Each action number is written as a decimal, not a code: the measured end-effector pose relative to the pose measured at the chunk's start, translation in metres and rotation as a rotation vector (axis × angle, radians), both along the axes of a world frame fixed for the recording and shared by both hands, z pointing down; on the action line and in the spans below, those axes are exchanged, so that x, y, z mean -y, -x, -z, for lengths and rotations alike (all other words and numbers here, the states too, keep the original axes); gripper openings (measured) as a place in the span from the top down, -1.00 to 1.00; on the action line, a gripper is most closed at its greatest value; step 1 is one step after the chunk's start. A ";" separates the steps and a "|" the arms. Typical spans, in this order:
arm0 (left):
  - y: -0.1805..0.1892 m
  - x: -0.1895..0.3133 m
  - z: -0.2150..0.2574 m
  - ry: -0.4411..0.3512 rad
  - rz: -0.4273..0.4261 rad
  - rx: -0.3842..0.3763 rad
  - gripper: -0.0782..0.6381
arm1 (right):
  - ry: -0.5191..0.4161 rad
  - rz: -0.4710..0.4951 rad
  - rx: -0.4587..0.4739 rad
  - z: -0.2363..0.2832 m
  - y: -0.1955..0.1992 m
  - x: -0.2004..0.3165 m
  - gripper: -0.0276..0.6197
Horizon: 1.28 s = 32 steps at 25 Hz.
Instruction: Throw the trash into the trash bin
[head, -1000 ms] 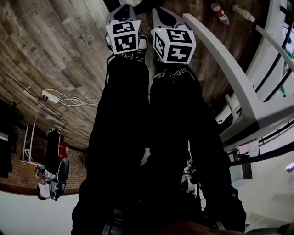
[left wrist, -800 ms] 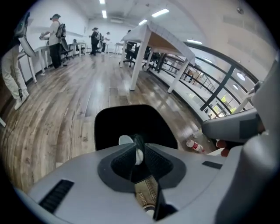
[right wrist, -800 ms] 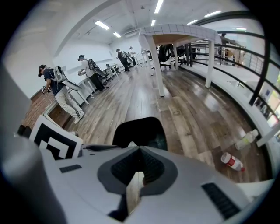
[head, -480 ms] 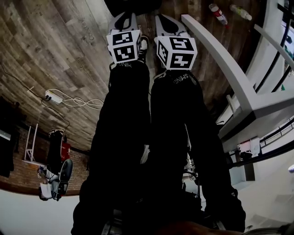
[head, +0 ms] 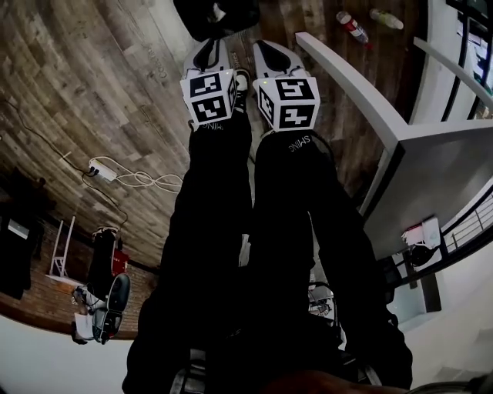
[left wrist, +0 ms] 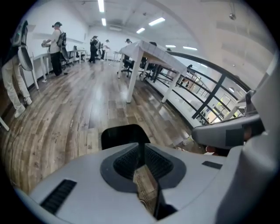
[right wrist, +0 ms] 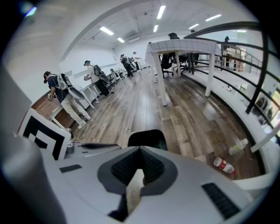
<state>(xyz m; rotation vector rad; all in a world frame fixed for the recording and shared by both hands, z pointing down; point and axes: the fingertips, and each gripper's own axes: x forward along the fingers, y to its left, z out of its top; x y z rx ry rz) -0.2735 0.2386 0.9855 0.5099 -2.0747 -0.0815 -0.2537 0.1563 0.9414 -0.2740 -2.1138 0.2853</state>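
Two claws, the left claw [head: 209,54] and right claw [head: 271,55], point ahead side by side, both closed and empty. A black trash bin [head: 216,17] stands just beyond them. A red-labelled bottle [head: 351,23] and a clear bottle [head: 385,17] lie on the floor, far right. Best approach: swing right, open one claw, grip a bottle mid-body

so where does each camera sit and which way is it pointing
Head view: on the head, steeply down at the floor; sleeves, left gripper, right gripper show.
Left gripper view: on that gripper, along its shut jaws toward the bin; right gripper at right.
Right gripper view: on that gripper, along its shut jaws toward the bin and two bottles; left gripper's cube at left.
Shared: all three show the bin; head and right gripper views show the bottles.
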 end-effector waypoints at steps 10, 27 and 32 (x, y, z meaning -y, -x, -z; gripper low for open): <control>-0.012 0.010 0.171 -0.014 -0.080 0.121 0.78 | 0.042 -0.019 0.104 0.157 -0.015 -0.005 0.87; -0.114 0.179 0.495 -0.234 -0.478 0.376 0.78 | -0.069 -0.324 0.425 0.471 -0.136 0.127 0.87; -0.192 0.247 0.555 -0.303 -0.610 0.389 0.78 | -0.147 -0.512 0.471 0.532 -0.223 0.205 0.87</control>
